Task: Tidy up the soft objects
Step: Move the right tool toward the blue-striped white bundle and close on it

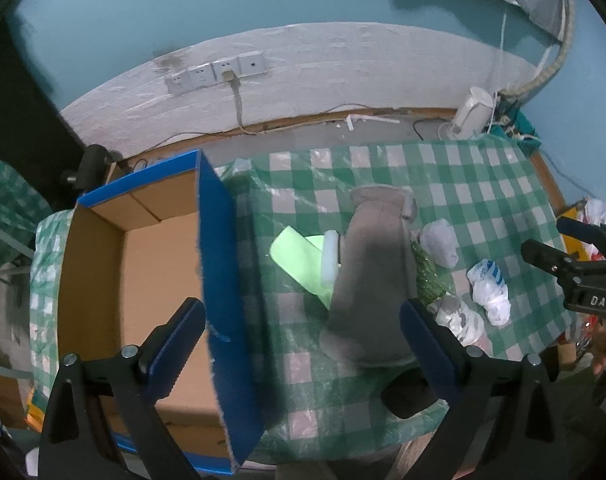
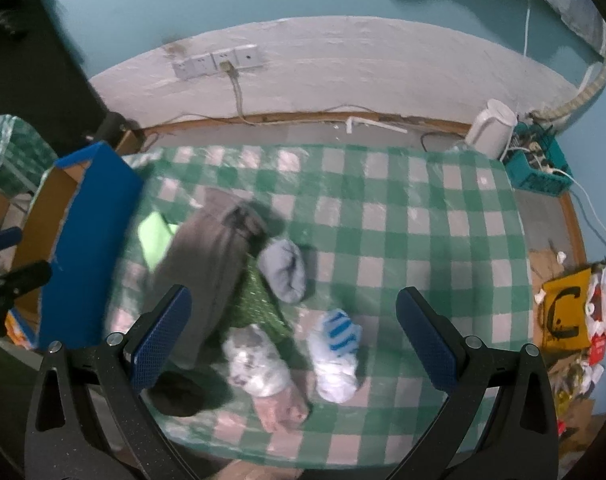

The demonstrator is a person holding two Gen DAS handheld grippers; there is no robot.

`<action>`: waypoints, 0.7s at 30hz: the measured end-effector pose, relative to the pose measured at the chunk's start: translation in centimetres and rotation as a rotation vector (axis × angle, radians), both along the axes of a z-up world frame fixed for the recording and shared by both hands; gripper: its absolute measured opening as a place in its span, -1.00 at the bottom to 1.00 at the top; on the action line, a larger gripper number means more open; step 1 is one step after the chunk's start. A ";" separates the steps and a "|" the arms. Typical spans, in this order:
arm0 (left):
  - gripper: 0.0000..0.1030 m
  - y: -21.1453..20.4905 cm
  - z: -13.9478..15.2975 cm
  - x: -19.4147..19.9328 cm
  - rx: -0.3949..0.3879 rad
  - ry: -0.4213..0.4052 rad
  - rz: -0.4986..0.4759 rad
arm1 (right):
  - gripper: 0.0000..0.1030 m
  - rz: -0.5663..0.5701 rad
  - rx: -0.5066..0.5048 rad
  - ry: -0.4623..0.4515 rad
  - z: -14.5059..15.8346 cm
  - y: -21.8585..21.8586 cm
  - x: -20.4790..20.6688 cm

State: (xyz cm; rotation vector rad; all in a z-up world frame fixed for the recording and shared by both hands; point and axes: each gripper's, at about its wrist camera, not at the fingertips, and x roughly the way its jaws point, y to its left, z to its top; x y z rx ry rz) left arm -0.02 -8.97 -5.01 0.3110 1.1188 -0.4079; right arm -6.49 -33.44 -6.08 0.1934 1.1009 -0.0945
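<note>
A long grey soft item (image 1: 373,280) (image 2: 207,256) lies on the green checked tablecloth (image 1: 483,192) (image 2: 403,208), over a light green cloth (image 1: 299,256) (image 2: 155,236). Beside it lie a green sparkly item (image 2: 259,300), a grey-blue sock (image 2: 283,272), a blue-striped white sock (image 2: 337,352), a patterned white sock (image 2: 255,360) and a black item (image 2: 177,394). An open blue cardboard box (image 1: 219,280) (image 2: 91,248) stands at the left. My left gripper (image 1: 303,344) is open above the box wall and grey item. My right gripper (image 2: 293,336) is open above the socks; it also shows in the left wrist view (image 1: 543,240).
A white kettle (image 2: 495,128) and a teal basket (image 2: 539,168) with cables stand at the back right. Wall sockets (image 2: 219,62) with a hanging cord are behind. Clutter and a yellow bag (image 2: 563,312) lie right of the table.
</note>
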 end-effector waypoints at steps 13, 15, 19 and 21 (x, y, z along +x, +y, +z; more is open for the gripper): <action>0.89 -5.7 -4.3 0.2 0.080 0.092 -0.064 | 0.96 -0.041 0.014 0.109 -5.4 -2.6 -0.4; 0.89 -6.2 -4.7 0.1 0.092 0.093 -0.070 | 0.96 -0.041 0.009 0.118 -6.1 -2.8 -0.4; 0.89 -7.2 -5.9 0.1 0.125 0.102 -0.098 | 0.95 -0.032 -0.003 0.143 -7.4 -2.8 -0.4; 0.89 -7.4 -6.5 0.1 0.104 0.107 -0.115 | 0.91 -0.025 -0.004 0.154 -7.9 -2.7 -0.4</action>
